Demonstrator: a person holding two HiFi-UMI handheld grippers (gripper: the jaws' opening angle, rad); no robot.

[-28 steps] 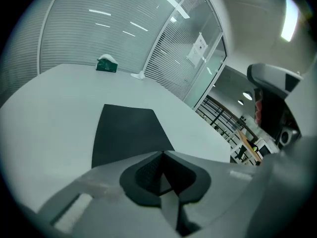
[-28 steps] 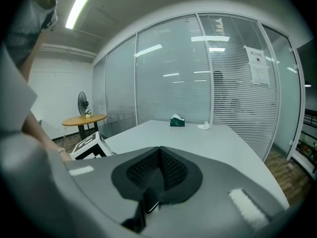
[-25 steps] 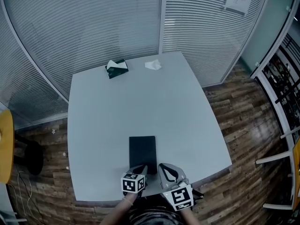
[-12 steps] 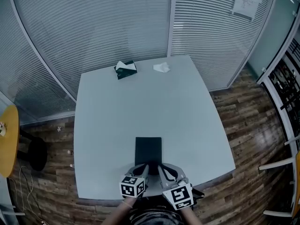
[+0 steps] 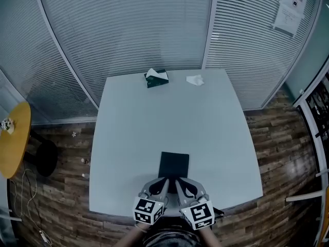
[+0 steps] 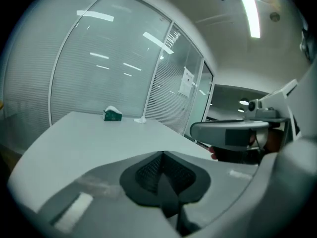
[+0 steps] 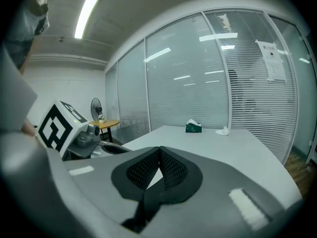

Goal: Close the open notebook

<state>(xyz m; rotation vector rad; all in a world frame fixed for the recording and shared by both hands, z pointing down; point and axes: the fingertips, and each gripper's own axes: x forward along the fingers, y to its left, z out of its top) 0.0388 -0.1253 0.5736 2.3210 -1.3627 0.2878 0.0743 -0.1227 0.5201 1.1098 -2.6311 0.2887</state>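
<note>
A pale table [image 5: 169, 117] seen from above. A dark notebook [image 5: 174, 164] lies flat near its front edge, only its dark cover showing. Just in front of it, side by side, are the left gripper [image 5: 162, 181] and right gripper [image 5: 180, 182], each with jaws pressed together and holding nothing. A green tissue box [image 5: 156, 77] and a crumpled tissue [image 5: 195, 80] sit at the far edge

The notebook [image 5: 174, 164] just ahead of both jaws was plain black, on a pale grey surface [image 5: 154, 122]. The left hand-held gripper [image 5: 162, 181] and right hand-held gripper [image 5: 179, 182] were grey, with black-and-white square-patterned cubes. The tissue box [image 5: 156, 78] far ahead was dark green. The floor [image 5: 277, 138] was brown wood planks.
</note>
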